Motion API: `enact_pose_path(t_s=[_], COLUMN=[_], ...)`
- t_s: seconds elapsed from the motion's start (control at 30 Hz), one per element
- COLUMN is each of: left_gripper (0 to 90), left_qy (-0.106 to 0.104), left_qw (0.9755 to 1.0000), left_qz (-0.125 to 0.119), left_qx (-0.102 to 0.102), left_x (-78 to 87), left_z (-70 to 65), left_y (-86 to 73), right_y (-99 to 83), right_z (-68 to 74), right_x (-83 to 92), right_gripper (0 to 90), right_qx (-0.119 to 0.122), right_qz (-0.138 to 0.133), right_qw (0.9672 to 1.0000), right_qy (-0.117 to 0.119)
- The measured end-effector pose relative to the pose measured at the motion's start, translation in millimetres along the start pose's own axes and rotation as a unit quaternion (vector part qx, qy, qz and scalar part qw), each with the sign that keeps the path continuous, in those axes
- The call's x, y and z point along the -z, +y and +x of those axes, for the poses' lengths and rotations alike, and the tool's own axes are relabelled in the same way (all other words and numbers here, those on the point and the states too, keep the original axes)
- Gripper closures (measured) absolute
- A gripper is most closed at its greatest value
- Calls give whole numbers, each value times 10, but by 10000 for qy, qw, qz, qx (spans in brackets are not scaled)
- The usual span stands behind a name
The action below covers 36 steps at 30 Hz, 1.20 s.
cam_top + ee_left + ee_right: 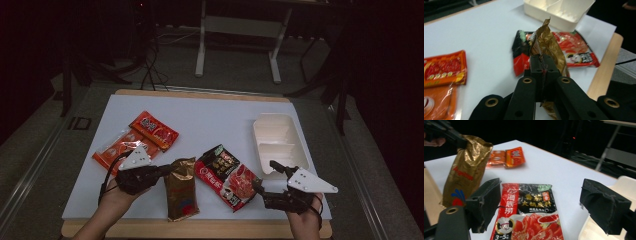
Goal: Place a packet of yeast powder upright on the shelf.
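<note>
My left gripper (167, 171) is shut on the top edge of a gold foil packet (181, 192) and holds that end up off the white table (220, 115). Its jaws (543, 62) pinch the crinkled foil (549, 42) in the left gripper view. Near the front right edge my right gripper (265, 175) stands open, just right of a red-and-black soup-base packet (226, 176). That packet (529, 212) lies flat on the table beneath the wide-apart jaws of the right gripper (545, 203). The raised gold packet (466, 172) hangs at the left of the right gripper view.
A cream divided tray (256, 135) sits at the right of the table, beyond my right gripper. Two orange-red sauce packets (154, 130) (120, 149) lie at the left. The table's wooden front edge (200, 229) runs close under both hands. Desk legs and cables stand on the floor behind.
</note>
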State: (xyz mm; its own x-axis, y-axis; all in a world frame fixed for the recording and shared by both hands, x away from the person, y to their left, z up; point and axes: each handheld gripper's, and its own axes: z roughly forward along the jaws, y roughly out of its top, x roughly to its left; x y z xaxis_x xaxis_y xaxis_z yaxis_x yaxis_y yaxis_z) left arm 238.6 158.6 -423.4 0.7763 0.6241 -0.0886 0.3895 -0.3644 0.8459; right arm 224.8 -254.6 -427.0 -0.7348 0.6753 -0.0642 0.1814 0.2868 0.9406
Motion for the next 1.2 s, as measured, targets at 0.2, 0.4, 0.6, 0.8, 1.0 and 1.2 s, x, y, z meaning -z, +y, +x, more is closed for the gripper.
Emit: enact_pose_path(t_s=[0.2, 0.4, 0.6, 0.8, 1.0, 1.2], left_gripper=[900, 900, 900, 900, 900, 900], left_qy=[-186, -297, -375, -478, -602, -854], left_qw=[9994, 9984, 9968, 9953, 9931, 9884], left_qz=[-196, -309, -428, -519, -656, -918], left_qx=[-216, -367, -559, -661, -760, -852], left_x=[71, 135, 214, 218, 174, 113], left_z=[-140, -205, -312, -381, -394, -412], left_y=[168, 309, 464, 591, 665, 703], right_y=[103, 230, 347, 499, 630, 765], right_z=[-20, 43, 66, 69, 107, 145], right_x=[11, -3, -44, -143, -266, -335], right_gripper=[140, 111, 110, 104, 99, 276], right_qx=[-39, 27, 123, -131, -110, 108], right_qz=[11, 46, -30, -77, -131, -207], right_qw=[9998, 9990, 9970, 9913, 9864, 9840], right_qy=[179, 451, 769, 1310, 1632, 1766])
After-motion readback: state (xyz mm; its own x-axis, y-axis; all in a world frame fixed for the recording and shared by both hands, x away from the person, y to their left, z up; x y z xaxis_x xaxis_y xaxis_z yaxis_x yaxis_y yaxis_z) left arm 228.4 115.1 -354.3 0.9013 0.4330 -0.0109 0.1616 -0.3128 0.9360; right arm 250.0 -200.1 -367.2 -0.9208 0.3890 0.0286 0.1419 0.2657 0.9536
